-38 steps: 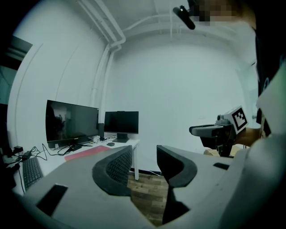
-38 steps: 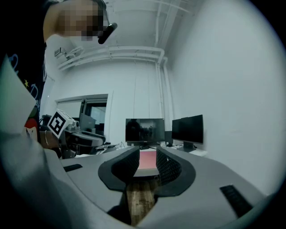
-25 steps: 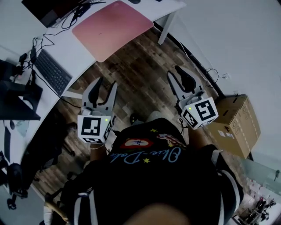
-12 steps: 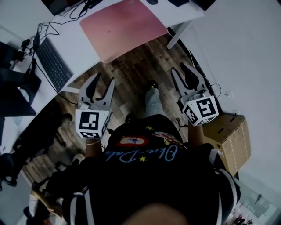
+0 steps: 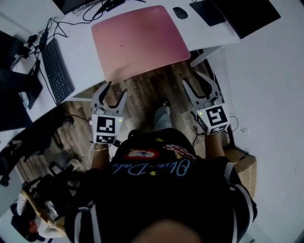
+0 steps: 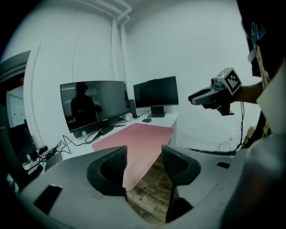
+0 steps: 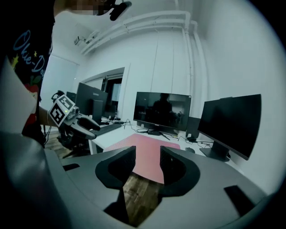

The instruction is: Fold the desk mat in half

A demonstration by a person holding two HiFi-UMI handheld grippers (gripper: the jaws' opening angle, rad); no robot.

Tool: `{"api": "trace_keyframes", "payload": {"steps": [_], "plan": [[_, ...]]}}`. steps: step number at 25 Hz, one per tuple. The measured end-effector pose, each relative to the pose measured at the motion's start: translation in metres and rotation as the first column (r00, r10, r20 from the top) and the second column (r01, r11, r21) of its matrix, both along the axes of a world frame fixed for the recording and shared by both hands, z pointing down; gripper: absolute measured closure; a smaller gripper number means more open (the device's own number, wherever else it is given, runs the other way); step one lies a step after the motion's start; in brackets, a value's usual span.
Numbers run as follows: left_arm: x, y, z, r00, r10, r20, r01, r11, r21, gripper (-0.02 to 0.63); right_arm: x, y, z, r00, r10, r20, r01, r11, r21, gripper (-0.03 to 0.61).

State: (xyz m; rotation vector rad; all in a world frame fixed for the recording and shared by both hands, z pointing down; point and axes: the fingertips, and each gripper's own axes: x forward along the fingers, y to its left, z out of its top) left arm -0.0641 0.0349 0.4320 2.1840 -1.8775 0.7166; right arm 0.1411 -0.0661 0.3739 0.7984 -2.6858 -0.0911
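Observation:
The pink desk mat lies flat and unfolded on the white desk, its near edge flush with the desk's front edge. Both grippers hover over the wooden floor just short of that edge. My left gripper is open below the mat's near left corner, and my right gripper is open below its near right corner. Both pairs of jaws have just been opening, with nothing between them. In the left gripper view the mat shows beyond the empty jaws; the right gripper view shows the mat the same way.
A black keyboard and tangled cables sit left of the mat, a mouse and monitor bases behind it. A desk leg stands near my right gripper. A cardboard box is on the floor at right, dark furniture at left.
Both grippers have moved forward across the floor to the desk's front edge and sunk a little. Their jaws stand wider apart than before. The mat has not moved.

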Motion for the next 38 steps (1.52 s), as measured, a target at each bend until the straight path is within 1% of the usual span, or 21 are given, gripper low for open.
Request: {"api": "trace_keyframes", "payload": {"steps": [2,3,6,8,10,13,16,18,21,23,25,27,30,31,32,33,35,36,38], "plan": [[0.001,-0.011,0.017,0.999,-0.033,0.038,0.034,0.999,-0.033,0.392,-0.004,-0.016,0.015,0.996,-0.058,-0.063,0.058,0.998,0.007,0.43],[-0.001,-0.017,0.026,0.996,-0.052,0.068,0.055,0.997,-0.048,0.387,-0.006,-0.024,0.023,0.992,-0.084,-0.097,0.085,0.996,0.012,0.425],[-0.009,-0.032,0.061,0.979,-0.093,0.183,0.114,0.988,-0.109,0.367,-0.012,-0.044,0.052,0.963,-0.157,-0.22,0.168,0.985,0.035,0.416],[-0.014,-0.038,0.086,0.954,-0.096,0.285,0.146,0.976,-0.16,0.353,-0.017,-0.056,0.073,0.927,-0.205,-0.315,0.233,0.971,0.054,0.399],[-0.014,-0.044,0.106,0.927,-0.086,0.365,0.172,0.962,-0.21,0.348,-0.021,-0.067,0.092,0.884,-0.249,-0.395,0.297,0.953,0.065,0.393],[-0.011,-0.052,0.133,0.904,-0.078,0.421,0.207,0.94,-0.27,0.344,-0.024,-0.081,0.12,0.828,-0.302,-0.473,0.37,0.928,0.055,0.393],[-0.013,-0.059,0.156,0.879,-0.075,0.47,0.247,0.916,-0.316,0.339,-0.027,-0.094,0.146,0.776,-0.341,-0.531,0.423,0.905,0.037,0.376],[-0.019,-0.061,0.168,0.855,-0.085,0.512,0.29,0.897,-0.334,0.337,-0.028,-0.1,0.16,0.739,-0.36,-0.57,0.456,0.889,0.03,0.374],[-0.032,-0.063,0.18,0.807,-0.104,0.581,0.358,0.869,-0.341,0.336,-0.031,-0.106,0.179,0.686,-0.38,-0.621,0.504,0.863,0.03,0.37],[-0.035,-0.063,0.184,0.785,-0.115,0.609,0.383,0.863,-0.33,0.336,-0.032,-0.109,0.193,0.648,-0.393,-0.652,0.536,0.844,0.025,0.362],[-0.037,-0.062,0.185,0.764,-0.117,0.635,0.401,0.857,-0.325,0.336,-0.033,-0.113,0.203,0.623,-0.394,-0.676,0.555,0.831,0.026,0.359],[-0.038,-0.061,0.182,0.746,-0.119,0.655,0.42,0.848,-0.324,0.336,-0.033,-0.118,0.209,0.613,-0.386,-0.689,0.564,0.825,0.04,0.359],[-0.044,-0.065,0.173,0.715,-0.153,0.683,0.457,0.841,-0.29,0.34,-0.035,-0.124,0.208,0.617,-0.381,-0.688,0.574,0.816,0.063,0.359],[-0.045,-0.067,0.171,0.711,-0.163,0.685,0.463,0.841,-0.281,0.37,-0.036,-0.126,0.207,0.622,-0.382,-0.684,0.576,0.814,0.069,0.359],[-0.045,-0.068,0.17,0.711,-0.163,0.684,0.463,0.841,-0.28,0.382,-0.037,-0.127,0.205,0.627,-0.383,-0.679,0.577,0.814,0.074,0.359],[-0.044,-0.068,0.169,0.712,-0.157,0.684,0.458,0.843,-0.283,0.41,-0.038,-0.127,0.204,0.63,-0.384,-0.675,0.577,0.813,0.077,0.359],[-0.04,-0.066,0.166,0.711,-0.149,0.687,0.448,0.849,-0.279,0.493,-0.039,-0.127,0.202,0.63,-0.39,-0.671,0.58,0.811,0.073,0.359],[-0.038,-0.064,0.163,0.708,-0.155,0.689,0.449,0.852,-0.269,0.535,-0.038,-0.126,0.202,0.629,-0.395,-0.67,0.582,0.81,0.069,0.364],[-0.038,-0.063,0.155,0.705,-0.175,0.687,0.453,0.857,-0.247,0.578,-0.036,-0.123,0.202,0.629,-0.407,-0.663,0.585,0.809,0.059,0.393]]}}
